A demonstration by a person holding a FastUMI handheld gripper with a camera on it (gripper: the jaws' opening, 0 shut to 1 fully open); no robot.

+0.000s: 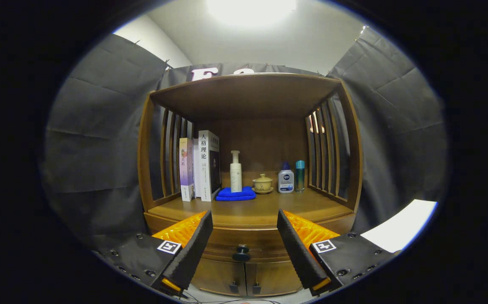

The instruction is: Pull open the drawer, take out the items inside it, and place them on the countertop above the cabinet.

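Below the countertop's front edge, the drawer sits closed, knob untouched; gripper spread wide, empty—everything remains.

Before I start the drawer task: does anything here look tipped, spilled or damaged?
Nothing stands out. Books, bottles and cup stand upright on the countertop; drawer is closed, its knob between the open fingers.

The white book at ten o'clock from the white pump bottle carries "人格理论" down its spine. The neighbouring book has spine text too blurred to read, perhaps Chinese.
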